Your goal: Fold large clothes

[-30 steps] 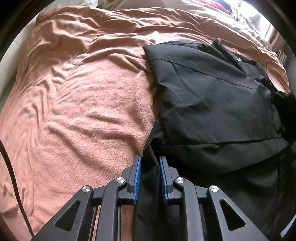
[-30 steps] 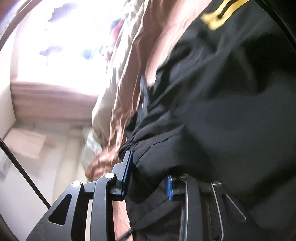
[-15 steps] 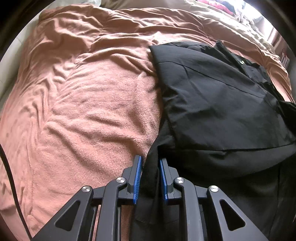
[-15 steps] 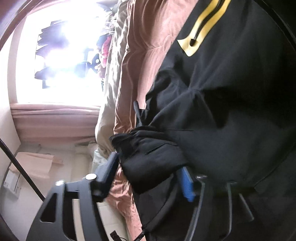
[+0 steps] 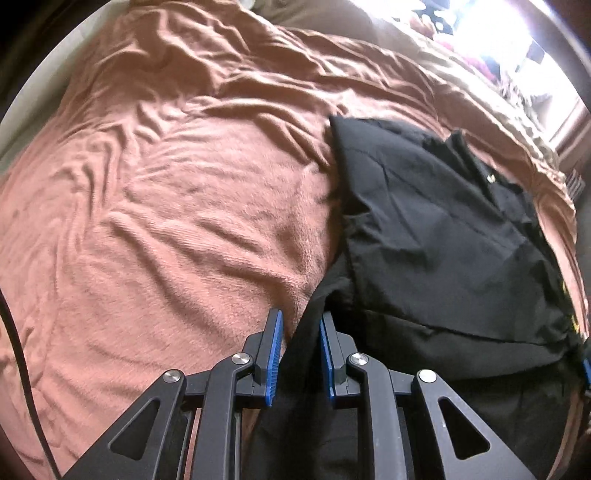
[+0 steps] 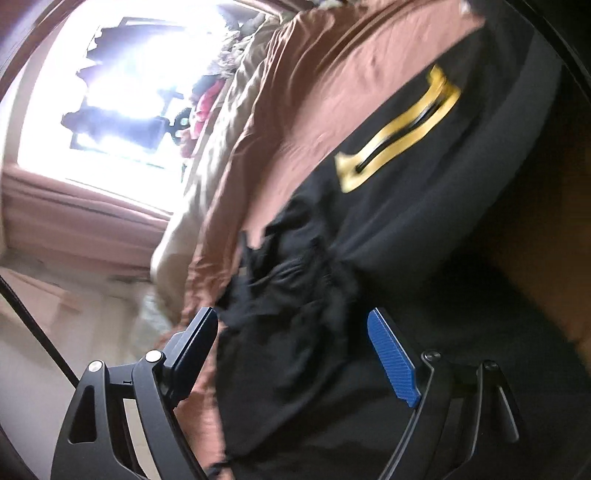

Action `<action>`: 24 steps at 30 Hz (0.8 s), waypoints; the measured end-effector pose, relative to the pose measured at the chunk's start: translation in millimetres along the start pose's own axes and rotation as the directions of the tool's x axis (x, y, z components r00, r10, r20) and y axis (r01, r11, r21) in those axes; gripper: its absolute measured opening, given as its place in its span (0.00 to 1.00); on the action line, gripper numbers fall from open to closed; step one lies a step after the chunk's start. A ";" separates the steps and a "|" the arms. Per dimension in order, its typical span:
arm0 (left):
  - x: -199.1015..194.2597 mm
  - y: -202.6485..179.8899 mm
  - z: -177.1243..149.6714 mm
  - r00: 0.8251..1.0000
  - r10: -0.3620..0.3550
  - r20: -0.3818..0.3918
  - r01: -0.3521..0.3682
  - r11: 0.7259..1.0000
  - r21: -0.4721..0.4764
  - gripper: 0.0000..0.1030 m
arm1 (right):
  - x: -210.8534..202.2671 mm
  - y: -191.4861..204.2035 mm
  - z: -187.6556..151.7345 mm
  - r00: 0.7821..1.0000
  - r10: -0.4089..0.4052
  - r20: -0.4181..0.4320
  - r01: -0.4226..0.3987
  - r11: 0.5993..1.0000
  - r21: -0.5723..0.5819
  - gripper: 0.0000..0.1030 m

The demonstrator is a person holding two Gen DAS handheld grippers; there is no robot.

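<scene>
Garment pinched by left tongs, right tongs spread

Garment (image 5: 443, 236), black, lies on the bed's rust-brown blanket (image 5: 166, 192), on that blanket's right part in the left wrist view, partly folded over itself. Near edge of the fabric runs down between the left tongs (image 5: 299, 332); blue pads nearly together with a strip of black cloth pinched between them. Blanket wrinkled, stretches away left of the garment. Bright window (image 5: 498, 33) beyond the garment's far right corner, blown out.

Right wrist view is blurred. Right tongs (image 6: 295, 325) spread wide, bunched black fabric sits in the gap; cannot tell whether either pad touches it. Yellow-trimmed zip opening (image 6: 402, 133) on the garment (image 6: 424, 240), beyond the bunched part. Blanket (image 6: 321, 110) shows just left of the garment there, beige bedding (image 6: 207, 177) further left, window (image 6: 110, 92) past that.
</scene>
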State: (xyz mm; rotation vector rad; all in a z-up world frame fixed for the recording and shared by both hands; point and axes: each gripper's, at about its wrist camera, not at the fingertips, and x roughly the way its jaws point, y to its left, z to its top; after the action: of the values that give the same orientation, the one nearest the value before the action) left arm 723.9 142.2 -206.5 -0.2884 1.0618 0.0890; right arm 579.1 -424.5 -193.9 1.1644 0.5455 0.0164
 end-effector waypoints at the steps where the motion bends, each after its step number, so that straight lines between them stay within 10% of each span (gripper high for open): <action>1: -4.1 -0.1 -0.9 1.000 -0.006 0.009 0.006 1.000 -0.003 0.20 | -5.1 -0.5 0.3 1.000 -0.027 -0.001 0.027 0.999 -0.018 0.80; 16: 1.8 -26.7 3.1 1.000 -0.020 0.021 0.018 0.995 0.096 0.21 | 62.0 5.6 -0.9 0.975 -0.139 -0.173 0.116 0.983 -0.140 0.11; 24: 18.7 -22.9 12.2 1.000 0.025 -0.003 -0.025 0.998 0.062 0.21 | 92.6 -1.4 7.9 0.963 -0.137 -0.230 0.107 0.984 -0.139 0.10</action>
State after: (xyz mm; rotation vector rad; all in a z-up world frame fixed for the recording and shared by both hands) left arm 748.2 122.3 -212.9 -0.2191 1.0699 0.0777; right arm 662.6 -405.2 -229.8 1.0098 0.8186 0.0846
